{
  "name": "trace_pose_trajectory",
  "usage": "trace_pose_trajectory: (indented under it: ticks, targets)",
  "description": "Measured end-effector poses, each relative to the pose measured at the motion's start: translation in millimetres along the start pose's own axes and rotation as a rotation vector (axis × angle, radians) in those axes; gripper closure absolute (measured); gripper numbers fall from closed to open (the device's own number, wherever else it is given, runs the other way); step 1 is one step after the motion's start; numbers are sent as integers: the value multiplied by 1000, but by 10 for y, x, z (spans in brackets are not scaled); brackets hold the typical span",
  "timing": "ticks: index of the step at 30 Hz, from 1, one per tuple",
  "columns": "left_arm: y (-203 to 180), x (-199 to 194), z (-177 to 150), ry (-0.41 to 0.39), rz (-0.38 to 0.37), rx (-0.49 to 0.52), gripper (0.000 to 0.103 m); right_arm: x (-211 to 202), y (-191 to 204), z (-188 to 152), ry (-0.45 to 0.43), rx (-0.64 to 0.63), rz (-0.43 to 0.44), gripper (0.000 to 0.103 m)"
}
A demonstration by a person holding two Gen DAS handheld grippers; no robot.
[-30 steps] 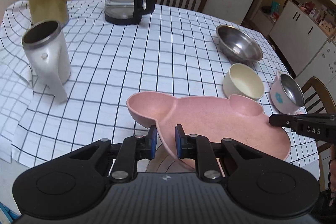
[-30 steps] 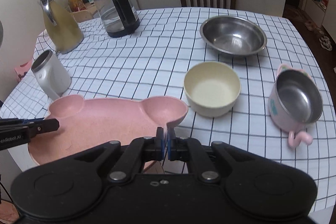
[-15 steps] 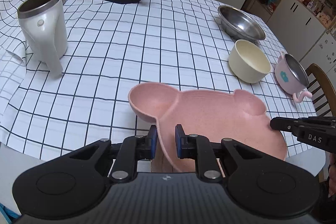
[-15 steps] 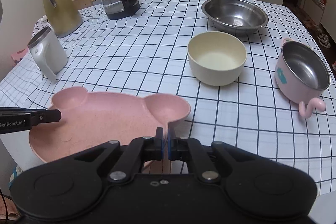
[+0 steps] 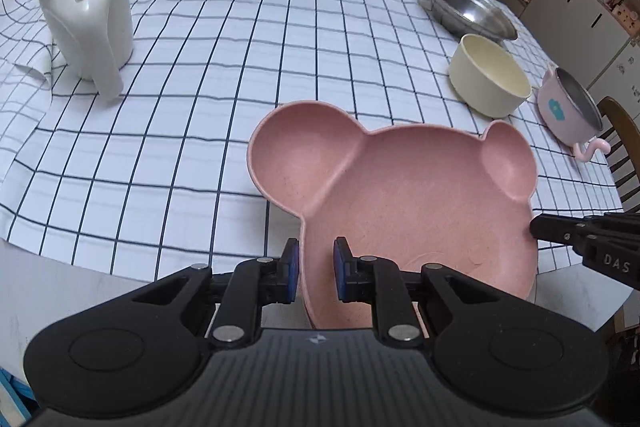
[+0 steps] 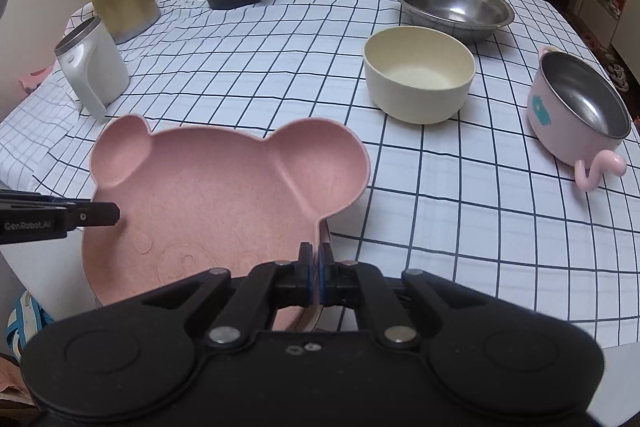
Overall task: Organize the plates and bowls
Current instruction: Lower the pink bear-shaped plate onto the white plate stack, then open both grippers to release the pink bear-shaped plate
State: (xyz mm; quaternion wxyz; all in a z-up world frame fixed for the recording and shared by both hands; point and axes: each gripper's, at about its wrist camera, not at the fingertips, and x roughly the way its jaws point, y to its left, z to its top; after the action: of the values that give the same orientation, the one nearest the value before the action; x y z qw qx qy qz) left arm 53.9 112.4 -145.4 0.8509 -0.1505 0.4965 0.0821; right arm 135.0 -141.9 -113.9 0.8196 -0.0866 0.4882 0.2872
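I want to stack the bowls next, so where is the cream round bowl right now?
The cream round bowl stands on the checked tablecloth right of centre in the right wrist view, between the steel basin behind and the pink handled pot.
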Motion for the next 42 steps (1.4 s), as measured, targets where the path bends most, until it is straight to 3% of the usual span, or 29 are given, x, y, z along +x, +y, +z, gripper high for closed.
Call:
trace_pose_trajectory:
  ticks: [6, 11, 18, 22, 31, 33, 35, 37, 42]
  targets:
    - [-32, 33, -38, 12, 15, 18, 86, -24, 38, -26, -15, -4, -15, 99]
    - [-36, 51, -30, 24, 21, 23, 86, -1, 37, -28, -3, 13, -6, 88]
    - [7, 27, -46, 21, 2, -5, 85, -40, 0, -42, -8, 38, -15, 81]
    - [8, -40, -84, 0, -5, -16, 78, -112, 24, -54, -26, 22, -5, 71]
    - [-33, -344, -142, -76, -49, -19, 77, -315, 112, -59, -53, -3, 29, 66]
    - [-53, -455, -132, -112, -62, -23, 70, -390, 131, -57, -73, -8, 40, 54]
    - [-75, -588, -126, -166, -69, -27, 30, -475, 152, -46, -98, -15, 48, 47]
    - [-106, -732, -129, -240, -75, -25, 25, -545, 165, -32, -115, -21, 55, 44]
    - [-253, -886, -62, -270, -91, 7, 25, -698, 144, 2, -152, -22, 63, 34]
